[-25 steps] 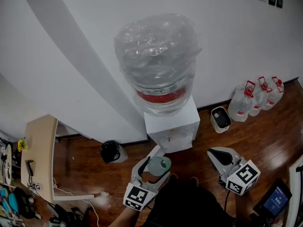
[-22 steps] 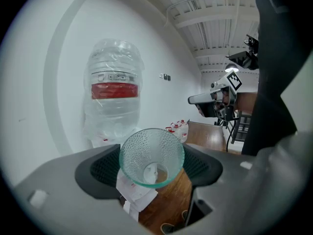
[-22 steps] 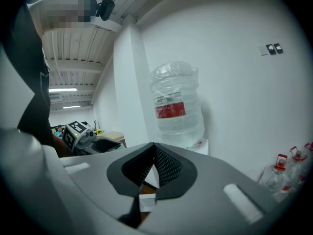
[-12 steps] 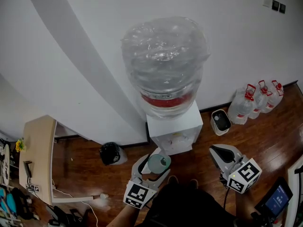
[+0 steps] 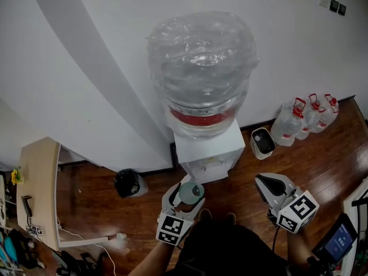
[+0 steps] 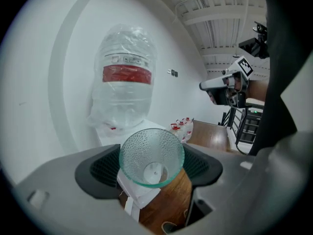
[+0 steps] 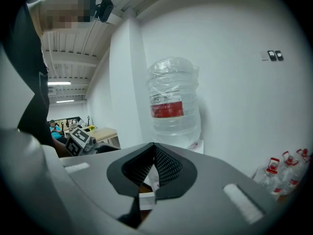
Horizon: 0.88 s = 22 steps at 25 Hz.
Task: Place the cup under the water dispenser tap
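no words or numbers can be read: the red label (image 6: 127,74) on the water bottle (image 5: 201,62) is too blurred.

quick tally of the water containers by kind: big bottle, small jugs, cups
big bottle: 1
small red-handled jugs: 3
glass cup: 1
total: 5
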Motion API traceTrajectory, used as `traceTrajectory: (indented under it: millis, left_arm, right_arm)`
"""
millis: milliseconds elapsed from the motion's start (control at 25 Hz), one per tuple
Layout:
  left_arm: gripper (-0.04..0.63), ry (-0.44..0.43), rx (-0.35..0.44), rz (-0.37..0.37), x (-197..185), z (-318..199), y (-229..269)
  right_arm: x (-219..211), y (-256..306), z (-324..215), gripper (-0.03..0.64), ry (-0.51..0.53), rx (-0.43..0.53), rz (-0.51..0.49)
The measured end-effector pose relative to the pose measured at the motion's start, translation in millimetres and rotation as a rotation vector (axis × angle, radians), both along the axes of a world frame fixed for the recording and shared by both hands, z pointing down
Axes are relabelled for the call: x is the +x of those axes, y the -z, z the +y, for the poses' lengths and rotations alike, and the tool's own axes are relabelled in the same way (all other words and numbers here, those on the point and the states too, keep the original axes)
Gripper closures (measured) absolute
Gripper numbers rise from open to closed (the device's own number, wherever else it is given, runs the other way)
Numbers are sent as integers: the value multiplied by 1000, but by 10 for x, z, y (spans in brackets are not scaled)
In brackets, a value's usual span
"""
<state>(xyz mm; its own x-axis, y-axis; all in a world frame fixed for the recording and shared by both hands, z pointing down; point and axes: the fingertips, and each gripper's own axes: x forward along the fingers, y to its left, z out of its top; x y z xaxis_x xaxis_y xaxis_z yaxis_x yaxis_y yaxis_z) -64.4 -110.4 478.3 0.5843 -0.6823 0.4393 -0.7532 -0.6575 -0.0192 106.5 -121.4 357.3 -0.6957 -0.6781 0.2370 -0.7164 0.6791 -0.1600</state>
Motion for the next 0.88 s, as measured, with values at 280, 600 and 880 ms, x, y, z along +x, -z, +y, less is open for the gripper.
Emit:
traceTrajectory:
  millis: [280, 600, 880]
  left_arm:
    - [321, 5, -92, -24, 38, -144, -689]
    - [321, -5, -172, -58, 160, -289, -1729]
    - [322, 65, -239, -67, 98, -455, -2490]
  right_arm:
    - [14, -81, -1, 615, -30, -31, 27]
    - [183, -406, 28, 615, -64, -63, 85]
    - [247, -706, 29, 615, -39, -81, 140]
